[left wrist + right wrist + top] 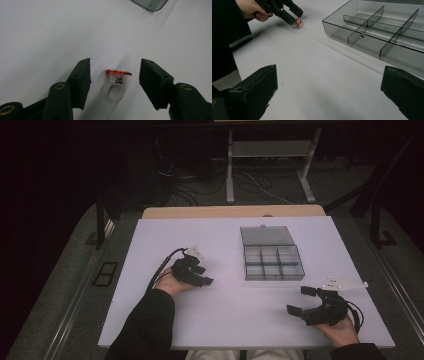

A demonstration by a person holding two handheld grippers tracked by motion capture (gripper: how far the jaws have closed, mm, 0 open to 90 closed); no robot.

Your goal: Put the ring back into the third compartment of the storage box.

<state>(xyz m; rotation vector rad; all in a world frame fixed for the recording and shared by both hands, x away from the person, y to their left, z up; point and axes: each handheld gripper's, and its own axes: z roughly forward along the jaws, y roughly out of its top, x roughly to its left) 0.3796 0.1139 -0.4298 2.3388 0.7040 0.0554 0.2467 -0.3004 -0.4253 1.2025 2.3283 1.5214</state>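
Closing in on a pick, I have the left hand-held gripper (114,75) set low over the white counter (50,30) with a small toy ring (115,86) lying between its jaws: a translucent white band with a red top plate. The jaws stand spread on either side of it, with a clear gap to each pad, so nothing is pinched yet. From the right gripper view the ring (298,23) sits at the tips of that gripper, well apart from the smoky compartment box (374,32). My guess is the next move calls for squeezing evenly on the ring, keeping low so the pads catch the band rather than skid off the red plate. The right hand-held gripper (305,301) rests near the counter's front edge, jaws wide and empty.
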